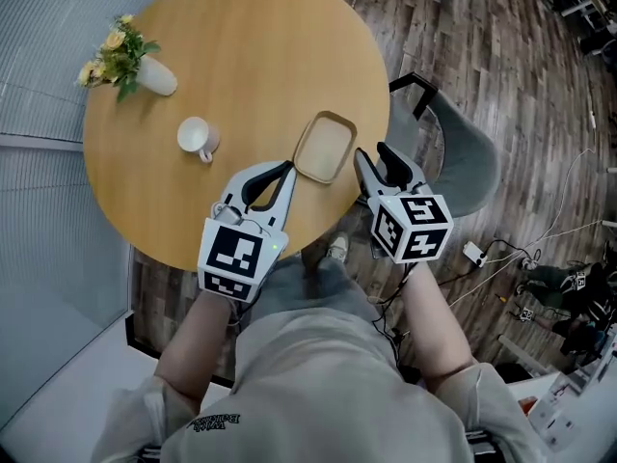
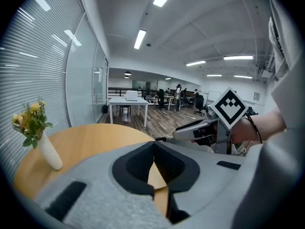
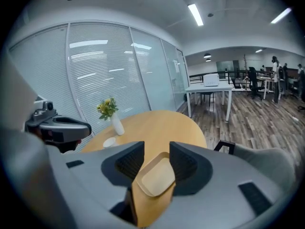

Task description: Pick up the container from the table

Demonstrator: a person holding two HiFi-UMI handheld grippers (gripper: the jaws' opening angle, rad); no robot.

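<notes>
The container (image 1: 325, 147) is a shallow tan rectangular tray lying empty near the front right edge of the round wooden table (image 1: 241, 46). My right gripper (image 1: 371, 152) hangs just right of it, open, with nothing between its jaws. In the right gripper view the container (image 3: 155, 175) shows through the gap of that gripper (image 3: 156, 147), lying on the table beyond the jaws and untouched. My left gripper (image 1: 287, 169) sits at the container's near left corner with its tips together, shut and empty. In its own view the left gripper (image 2: 153, 143) has its jaws meeting at the tip.
A white cup (image 1: 196, 136) stands left of the container. A white vase with yellow flowers (image 1: 154, 75) stands at the table's far left. A grey chair (image 1: 453, 162) is tucked at the table's right edge. Cables and a power strip (image 1: 474, 253) lie on the wood floor.
</notes>
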